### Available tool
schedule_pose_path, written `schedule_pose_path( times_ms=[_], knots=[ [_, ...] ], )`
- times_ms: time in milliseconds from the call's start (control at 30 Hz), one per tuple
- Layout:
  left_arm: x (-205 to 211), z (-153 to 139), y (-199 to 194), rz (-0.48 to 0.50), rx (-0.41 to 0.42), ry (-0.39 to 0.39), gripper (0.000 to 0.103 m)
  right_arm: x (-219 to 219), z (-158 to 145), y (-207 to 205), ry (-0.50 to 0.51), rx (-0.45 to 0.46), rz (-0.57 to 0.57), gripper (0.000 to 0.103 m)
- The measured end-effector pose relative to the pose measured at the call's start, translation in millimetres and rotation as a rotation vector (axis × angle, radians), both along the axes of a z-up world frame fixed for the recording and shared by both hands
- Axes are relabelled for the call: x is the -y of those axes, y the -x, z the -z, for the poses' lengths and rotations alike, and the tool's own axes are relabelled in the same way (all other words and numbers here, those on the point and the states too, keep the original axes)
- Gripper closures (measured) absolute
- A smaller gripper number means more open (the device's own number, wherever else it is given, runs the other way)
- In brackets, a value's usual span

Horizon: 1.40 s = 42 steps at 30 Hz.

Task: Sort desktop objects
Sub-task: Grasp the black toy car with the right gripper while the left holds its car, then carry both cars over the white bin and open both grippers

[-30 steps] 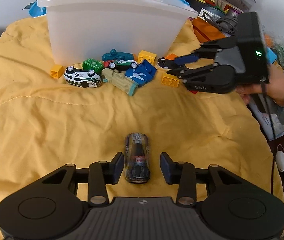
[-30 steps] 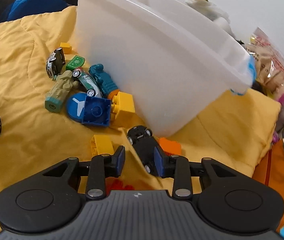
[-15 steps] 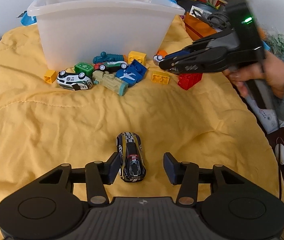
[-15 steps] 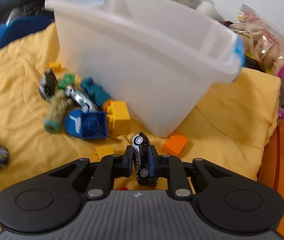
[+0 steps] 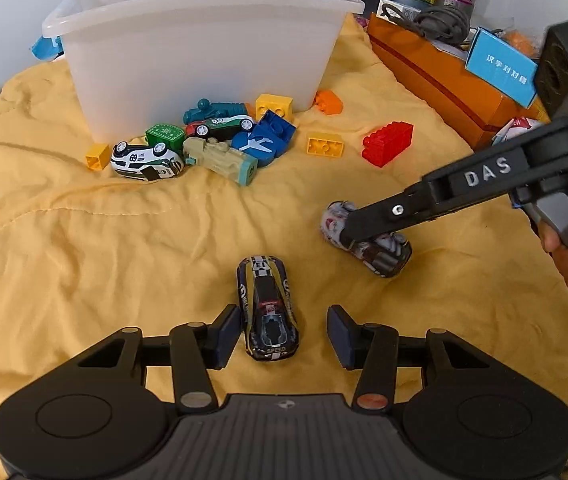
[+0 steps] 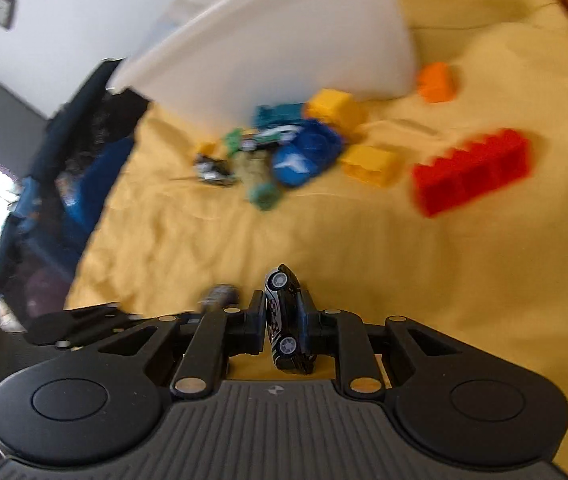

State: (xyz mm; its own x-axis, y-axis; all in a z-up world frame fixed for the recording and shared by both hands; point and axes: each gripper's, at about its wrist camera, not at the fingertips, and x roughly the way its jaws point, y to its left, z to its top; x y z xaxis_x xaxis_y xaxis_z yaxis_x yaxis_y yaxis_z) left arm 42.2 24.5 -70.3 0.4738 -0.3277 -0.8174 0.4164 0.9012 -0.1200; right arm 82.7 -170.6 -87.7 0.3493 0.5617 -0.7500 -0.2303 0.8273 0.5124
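A dark blue and yellow race car lies on the yellow cloth between the pads of my left gripper. That gripper is open, and its pads stand clear of the car. My right gripper has a black toy car with a checkered side between its pads, turned on its side. Its jaws are opening, with the pads still against the car. In the left wrist view the right gripper holds this car low over the cloth, just right of the race car.
A clear plastic bin stands at the back. Before it lie a white toy car, a blue plane piece, yellow bricks, an orange brick and a red brick. An orange box borders the right.
My right gripper shut on the black car beside the bin, then carried it toward the front right while rolling over. My left gripper's jaws widened around the race car.
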Motion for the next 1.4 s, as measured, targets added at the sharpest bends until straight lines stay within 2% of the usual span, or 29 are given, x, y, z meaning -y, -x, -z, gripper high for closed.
schedule_pose_path(
  times_ms=[33, 133, 200, 267, 333, 400, 467, 500, 533, 567, 667, 767, 867, 933, 1033, 1133, 1267, 1367, 1400],
  knots=[
    [-0.1, -0.2, 0.3, -0.006, 0.003, 0.001, 0.051, 1.3, -3.2, 2.8, 0.028, 0.027, 0.01, 0.071],
    [-0.4, -3.0, 3.3, -0.021, 0.021, 0.0, 0.051, -4.2, -15.1, 14.8, 0.196, 0.135, 0.001, 0.069],
    [0.1, -5.5, 3.7, -0.028, 0.036, 0.001, 0.051, -8.8, -22.1, 20.0, 0.226, 0.183, -0.042, 0.069],
    [3.2, -3.8, 1.7, -0.036, 0.036, -0.016, 0.051, -12.7, -28.3, 27.6, 0.292, 0.226, -0.076, 0.061],
    [5.8, 1.1, 0.1, -0.043, 0.023, -0.032, 0.052, -24.6, -23.0, 31.4, 0.377, 0.266, -0.1, 0.061],
    [8.3, 5.0, 2.4, -0.04, 0.024, -0.033, 0.052, -30.9, -14.9, 32.5, 0.426, 0.264, -0.117, 0.061],
    [10.6, 6.4, 6.4, -0.038, 0.048, -0.052, 0.052, -35.8, -4.2, 35.6, 0.455, 0.26, -0.149, 0.06],
    [11.1, 6.9, 8.0, -0.036, 0.059, -0.058, 0.054, -36.1, -0.9, 39.3, 0.466, 0.271, -0.161, 0.064],
    [10.5, 6.5, 9.1, -0.039, 0.063, -0.054, 0.064, -34.8, -1.5, 45.4, 0.467, 0.302, -0.171, 0.07],
    [9.0, 5.1, 9.4, -0.039, 0.061, -0.041, 0.07, -34.5, -2.1, 48.6, 0.475, 0.316, -0.183, 0.07],
    [3.4, -9.0, 10.4, -0.054, 0.082, -0.001, 0.07, -29.7, -10.4, 51.5, 0.445, 0.306, -0.167, 0.071],
    [0.4, -32.6, 10.7, -0.055, 0.127, 0.019, 0.07, -27.9, -22.3, 55.5, 0.451, 0.34, -0.159, 0.071],
    [-2.3, -62.6, 6.5, -0.072, 0.223, 0.034, 0.07, -22.8, -36.6, 55.3, 0.458, 0.376, -0.14, 0.071],
    [-4.7, -89.3, -3.6, -0.094, 0.303, 0.071, 0.07, -20.7, -48.9, 52.0, 0.465, 0.414, -0.126, 0.071],
    [0.4, -120.9, -25.2, -0.093, 0.42, 0.062, 0.07, -18.8, -76.8, 36.3, 0.476, 0.51, -0.089, 0.071],
    [6.0, -140.4, -57.2, -0.096, 0.488, 0.054, 0.07, -23.1, -111.4, 5.5, 0.509, 0.653, -0.019, 0.071],
    [15.3, -139.9, -106.4, -0.129, 0.528, 0.002, 0.07, -33.1, -133.4, -42.5, 0.534, 0.711, 0.014, 0.07],
    [19.8, -122.2, -136.4, -0.12, 0.507, -0.035, 0.069, -50.3, -132.4, -69.8, 0.591, 0.717, 0.028, 0.069],
    [19.4, -116.7, -143.0, -0.125, 0.484, -0.044, 0.068, -54.4, -130.0, -72.3, 0.616, 0.725, 0.023, 0.065]
  ],
)
